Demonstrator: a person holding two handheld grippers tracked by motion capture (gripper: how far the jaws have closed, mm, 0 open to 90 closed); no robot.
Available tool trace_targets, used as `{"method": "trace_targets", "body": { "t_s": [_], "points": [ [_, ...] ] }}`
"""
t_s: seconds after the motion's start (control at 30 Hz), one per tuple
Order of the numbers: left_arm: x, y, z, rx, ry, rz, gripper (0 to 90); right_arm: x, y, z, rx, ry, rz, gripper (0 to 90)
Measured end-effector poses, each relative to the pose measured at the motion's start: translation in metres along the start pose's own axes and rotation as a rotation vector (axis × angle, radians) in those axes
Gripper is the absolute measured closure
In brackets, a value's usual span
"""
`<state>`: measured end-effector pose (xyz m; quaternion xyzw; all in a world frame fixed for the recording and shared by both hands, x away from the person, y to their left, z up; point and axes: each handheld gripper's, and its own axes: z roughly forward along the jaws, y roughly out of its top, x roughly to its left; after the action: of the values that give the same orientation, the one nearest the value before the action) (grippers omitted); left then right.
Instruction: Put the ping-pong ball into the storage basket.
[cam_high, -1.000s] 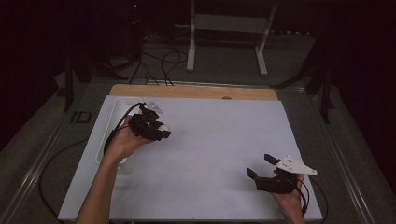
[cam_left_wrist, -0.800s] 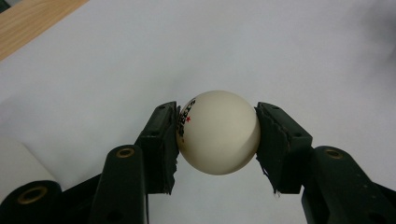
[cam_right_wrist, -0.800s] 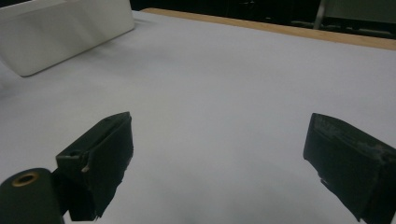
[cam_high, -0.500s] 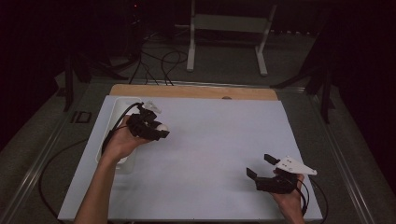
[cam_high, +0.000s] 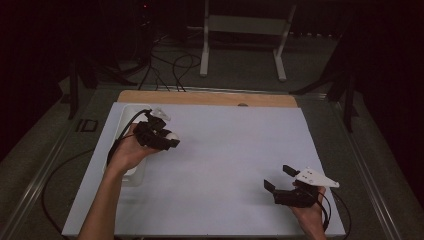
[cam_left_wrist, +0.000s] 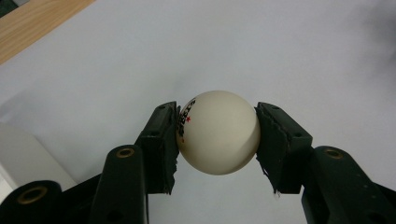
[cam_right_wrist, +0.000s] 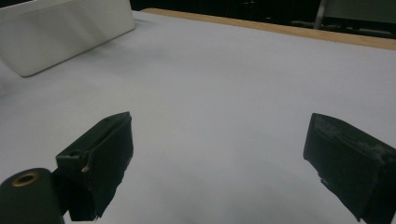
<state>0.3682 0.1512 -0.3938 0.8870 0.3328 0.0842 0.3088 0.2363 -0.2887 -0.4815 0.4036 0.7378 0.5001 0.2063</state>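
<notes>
Two grippers are working over the white table, one in each of the person's hands. The left gripper is pinching a white ball between its two black jaws, the pads pressing on opposite sides of the ball, which is carrying small dark print and a red mark on the side facing the left pad. Seen from above, the left gripper is sitting over the left part of the table, and the ball is showing as a pale spot at its tip, held clear of the white surface. The person's left hand is wrapping around the gripper body, and a black cable is looping back from it along the forearm. Just beside that hand, a white tray is lying along the left edge of the table; in the right gripper view the white tray is showing far off at the upper left.

Well apart from all this, the right gripper is resting near the front right corner of the table, held by the right hand, its grey three-cornered plate pointing rightward. The right gripper is holding its jaws spread wide with nothing between them but bare white surface. A strip of wooden edge is running along the far side of the table
</notes>
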Motion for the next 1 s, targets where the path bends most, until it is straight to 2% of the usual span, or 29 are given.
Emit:
{"method": "trace_targets", "body": {
  "t_s": [1.0],
  "points": [
    [0.005,-0.004,-0.012,-0.004,0.024,-0.022,51.3,0.000,-0.001,0.001,0.007,0.003,0.001,8.0]
  ]
}}
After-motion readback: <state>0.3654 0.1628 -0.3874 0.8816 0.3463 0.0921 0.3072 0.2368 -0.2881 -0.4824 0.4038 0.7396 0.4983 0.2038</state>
